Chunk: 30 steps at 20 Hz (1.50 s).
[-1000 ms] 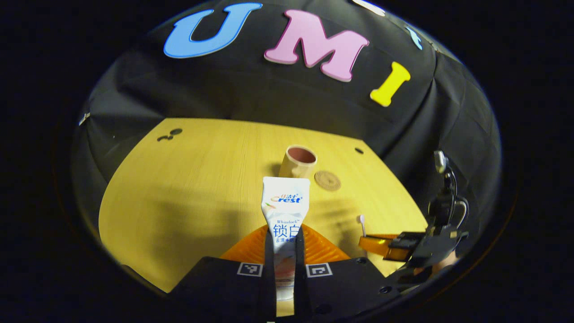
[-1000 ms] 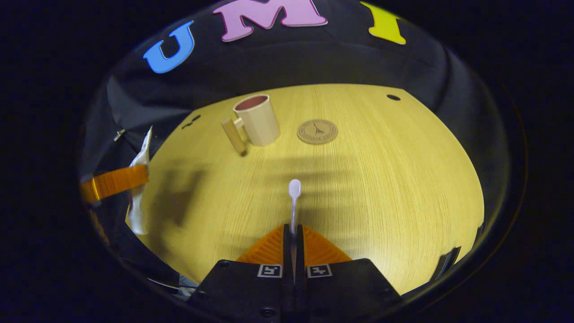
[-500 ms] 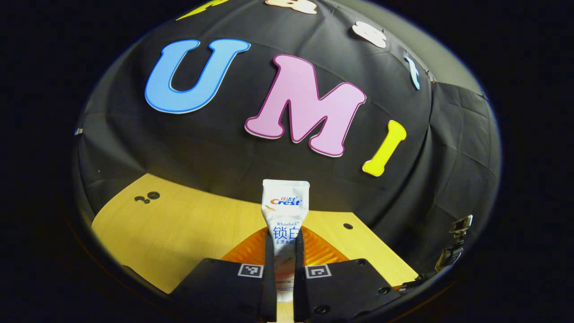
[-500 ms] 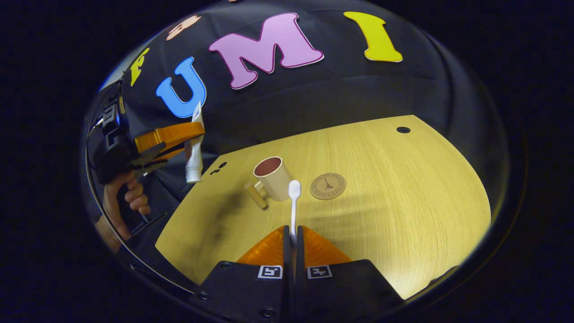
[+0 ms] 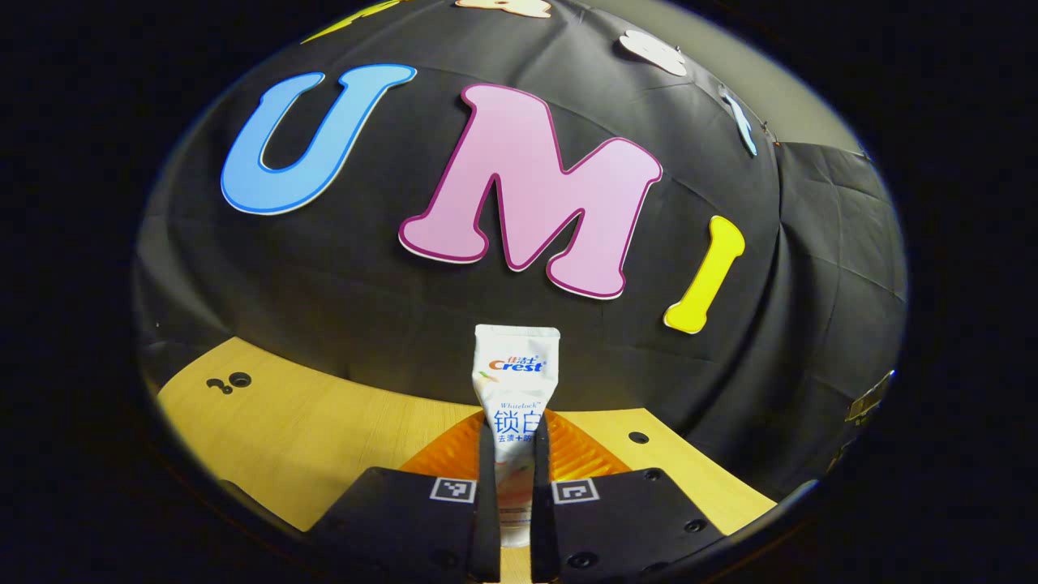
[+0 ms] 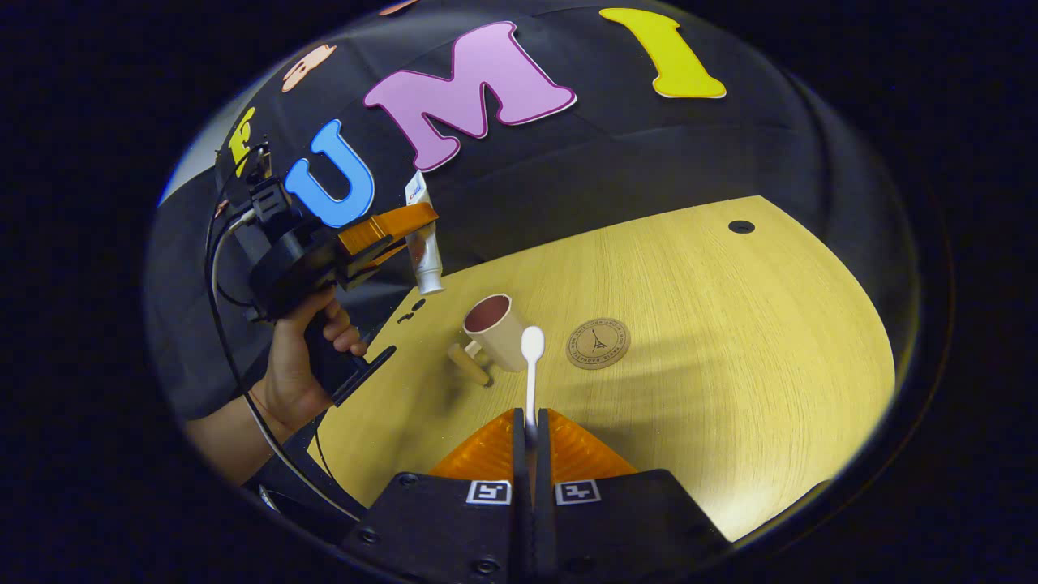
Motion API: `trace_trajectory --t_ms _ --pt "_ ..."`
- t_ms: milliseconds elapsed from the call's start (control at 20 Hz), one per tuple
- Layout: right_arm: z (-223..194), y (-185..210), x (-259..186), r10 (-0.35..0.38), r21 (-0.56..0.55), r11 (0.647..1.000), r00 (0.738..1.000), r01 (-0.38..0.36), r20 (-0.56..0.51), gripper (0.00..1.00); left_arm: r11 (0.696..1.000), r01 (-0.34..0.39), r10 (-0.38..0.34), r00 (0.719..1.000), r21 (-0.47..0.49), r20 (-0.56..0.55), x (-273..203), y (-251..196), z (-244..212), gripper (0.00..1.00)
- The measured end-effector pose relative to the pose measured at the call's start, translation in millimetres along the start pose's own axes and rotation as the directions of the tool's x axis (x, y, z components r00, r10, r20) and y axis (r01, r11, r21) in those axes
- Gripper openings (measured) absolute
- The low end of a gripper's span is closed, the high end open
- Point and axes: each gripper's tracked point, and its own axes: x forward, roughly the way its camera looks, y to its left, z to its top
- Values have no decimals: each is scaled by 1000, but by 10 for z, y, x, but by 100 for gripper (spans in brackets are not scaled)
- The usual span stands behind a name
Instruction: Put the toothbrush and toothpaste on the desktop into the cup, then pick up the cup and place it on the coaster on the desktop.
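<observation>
Wood-grain desktop (image 6: 730, 341), pale yellow, carries three items in the right gripper view: a beige cup (image 6: 496, 331) with a reddish inside standing upright, its stubby handle (image 6: 469, 365) pointing left; and a round brown coaster (image 6: 598, 343) lying flat just to the cup's right, apart from it. Your right gripper (image 6: 528, 438) has its fingers pressed together on the shaft of a white toothbrush (image 6: 531, 369), which runs straight forward from the fingertips; the brush head overlaps the cup's lower right side in that view, so whether it touches the cup cannot be told. Your left gripper (image 5: 512, 442) pinches a white toothpaste (image 5: 515, 397) tube between both fingers, the flat crimped end sticking up past the fingertips against the booth wall, the cap end down between the fingers. From the right gripper view, the same left gripper (image 6: 405, 231) is held in your hand (image 6: 304, 365) above the desktop's left far edge, with the toothpaste (image 6: 422, 243) hanging cap-down from it, up and to the left of the cup and clear of its rim. A small dark hole (image 6: 740, 227) marks the desktop's far right corner.
</observation>
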Motion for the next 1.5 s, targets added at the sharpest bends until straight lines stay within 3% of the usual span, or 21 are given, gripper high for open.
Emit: trace_trajectory --t_ms 750,1100,1150,1250,1300,1350,1400,1500 --pt "59 -396 72 -20 -5 1000 999 20 -29 5 996 -88 90 989 22 -117 469 256 -861 20" --pt "127 -369 87 -5 9 1000 1000 6 -20 5 990 -137 130 974 -23 -187 292 347 -1157 26" --pt "127 -365 89 -5 11 1000 1000 5 -17 5 989 -142 133 970 -30 -203 252 352 -1194 31" --pt "137 -344 63 -4 9 1000 1000 4 -11 5 988 -152 138 963 -42 -231 195 370 -1287 29" --pt "140 -335 54 -6 7 1000 1000 6 -8 5 989 -142 128 966 -47 -224 186 349 -1285 23" --pt "133 -332 48 -7 5 1000 1000 7 -6 5 989 -136 121 965 -53 -231 162 328 -1290 44" --pt "133 -328 39 -8 5 1000 1000 8 -3 5 990 -131 113 962 -56 -247 120 314 -1341 31" --pt "151 -296 10 -9 10 1000 1000 9 7 5 992 -119 104 964 -47 -244 68 276 -1325 52"
